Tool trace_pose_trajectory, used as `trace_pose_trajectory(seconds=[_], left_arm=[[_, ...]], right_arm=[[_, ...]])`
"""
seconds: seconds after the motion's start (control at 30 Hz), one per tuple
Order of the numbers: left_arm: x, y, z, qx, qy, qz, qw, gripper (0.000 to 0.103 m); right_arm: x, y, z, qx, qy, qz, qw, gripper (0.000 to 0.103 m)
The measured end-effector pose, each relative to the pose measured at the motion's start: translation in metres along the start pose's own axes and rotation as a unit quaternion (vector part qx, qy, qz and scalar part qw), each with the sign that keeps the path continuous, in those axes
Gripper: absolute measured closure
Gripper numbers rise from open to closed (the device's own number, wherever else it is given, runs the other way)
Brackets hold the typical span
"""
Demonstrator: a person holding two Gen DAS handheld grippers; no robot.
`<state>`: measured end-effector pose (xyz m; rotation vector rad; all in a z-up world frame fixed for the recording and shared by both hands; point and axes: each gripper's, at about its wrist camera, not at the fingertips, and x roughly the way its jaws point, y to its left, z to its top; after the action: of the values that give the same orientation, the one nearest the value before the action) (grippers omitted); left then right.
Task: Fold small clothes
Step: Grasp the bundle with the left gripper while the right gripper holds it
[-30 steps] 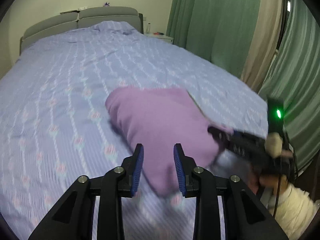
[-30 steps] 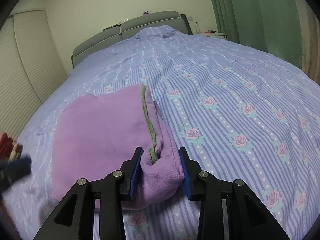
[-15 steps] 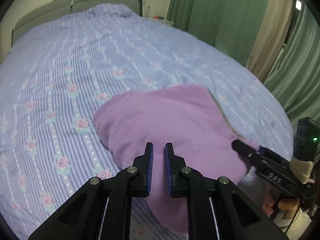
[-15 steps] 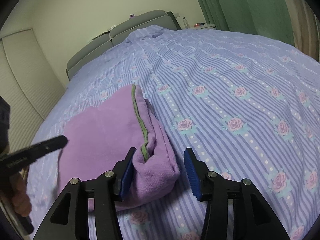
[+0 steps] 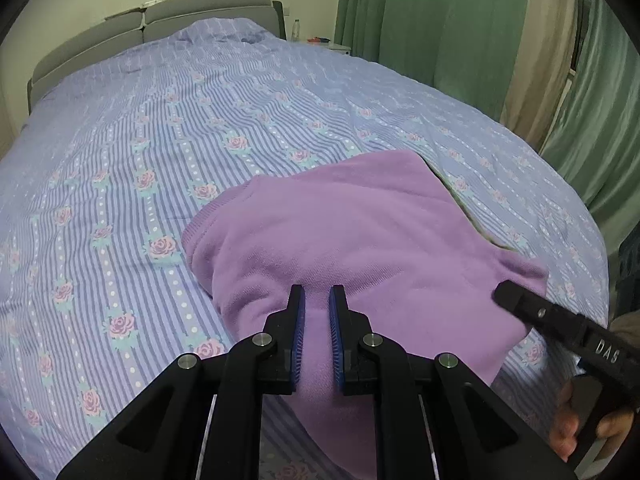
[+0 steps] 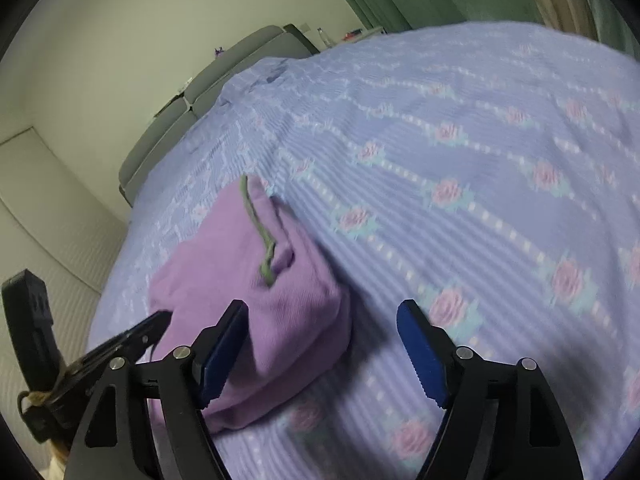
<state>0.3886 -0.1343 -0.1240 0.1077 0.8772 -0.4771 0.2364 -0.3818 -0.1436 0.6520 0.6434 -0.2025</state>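
A folded purple garment (image 5: 360,248) with a green trim lies on the striped floral bedspread (image 5: 160,128). My left gripper (image 5: 317,320) sits over its near edge with the jaws almost closed and a narrow gap showing purple cloth between the pads; whether it pinches the cloth is unclear. My right gripper (image 6: 320,344) is wide open, with the garment's right corner (image 6: 288,312) between and beyond its fingers. The right gripper also shows at the right edge of the left wrist view (image 5: 520,304), beside the garment's corner.
The bed has a grey headboard (image 5: 160,28) at the far end. Green curtains (image 5: 440,24) hang along the right side. A nightstand with small items (image 5: 320,42) stands by the headboard. A white wardrobe (image 6: 48,208) is to the left.
My right gripper has opened and let go of the garment's corner, then tilted and drawn back. My left gripper has closed down from open to a narrow gap over the garment's near edge.
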Motion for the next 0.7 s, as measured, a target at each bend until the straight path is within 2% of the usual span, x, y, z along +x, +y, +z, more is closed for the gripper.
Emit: trace_pose_trajectory(seconds=[0.1,0.3,0.4,0.47,0.6,0.63,0.7], left_arm=[[-0.002,0.0,0.0,0.004,-0.001,0.001,1.0,0.089],[-0.004,0.0,0.0,0.007,-0.003,-0.001,1.0,0.089],[-0.006,0.001,-0.002,0.008,-0.005,-0.002,1.0,0.088],[-0.008,0.002,-0.002,0.01,-0.005,-0.004,0.9999,0.087],[-0.012,0.006,0.001,0.003,0.0,-0.008,1.0,0.083],[-0.014,0.007,0.002,0.001,0.0,-0.006,1.0,0.078],[-0.023,0.01,0.002,-0.003,0.0,-0.003,1.0,0.054]], right_arm=[[0.002,0.002,-0.006,0.011,-0.001,0.009,1.0,0.027],[0.0,0.004,-0.01,0.059,0.019,0.056,0.996,0.027],[0.012,0.001,-0.015,0.079,0.033,0.061,0.994,0.026],[0.02,-0.002,-0.016,0.105,0.038,0.08,0.991,0.023],[0.034,0.001,-0.009,0.115,0.034,0.072,0.99,0.025],[0.036,0.003,-0.007,0.115,0.033,0.066,0.991,0.027],[0.037,0.004,-0.002,0.116,0.026,0.05,0.992,0.04]])
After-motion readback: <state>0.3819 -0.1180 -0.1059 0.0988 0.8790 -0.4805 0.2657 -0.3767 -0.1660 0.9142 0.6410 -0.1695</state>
